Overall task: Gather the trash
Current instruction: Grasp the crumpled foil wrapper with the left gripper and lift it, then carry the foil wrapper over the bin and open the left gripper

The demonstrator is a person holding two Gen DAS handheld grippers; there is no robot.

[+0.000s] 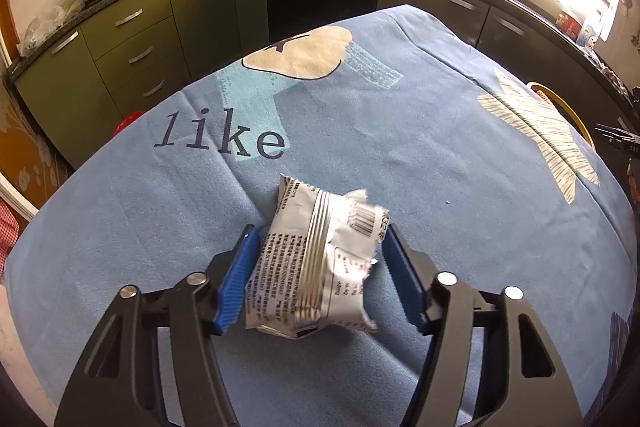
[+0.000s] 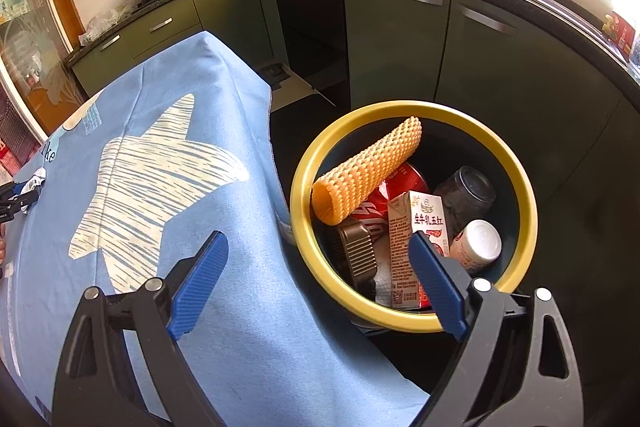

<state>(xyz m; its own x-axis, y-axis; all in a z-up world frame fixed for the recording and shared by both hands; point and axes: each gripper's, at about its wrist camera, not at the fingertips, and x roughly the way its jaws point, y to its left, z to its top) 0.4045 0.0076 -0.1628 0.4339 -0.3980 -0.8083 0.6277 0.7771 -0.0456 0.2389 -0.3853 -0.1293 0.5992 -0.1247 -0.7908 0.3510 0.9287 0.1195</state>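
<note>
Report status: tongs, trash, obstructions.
Left tongs closing around crinkled silver foil wrapper on blue tablecloth. Right tongs open, empty, beside yellow-rimmed trash bin. Nothing in the way.

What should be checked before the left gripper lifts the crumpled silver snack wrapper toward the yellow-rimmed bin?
1. Crumpled silver snack wrapper sits between the left gripper fingers: ok.
2. Blue ribbed pads pressing firmly on it: cannot tell; the left pad touches, the right shows a sliver of gap.
3. Wrapper clear of the blue printed tablecloth: not ok, it rests on it.
4. Yellow-rimmed dark bin has room: ok, though it holds an orange bumpy roll and a milk carton.
5. Right gripper empty and open: ok.
</note>
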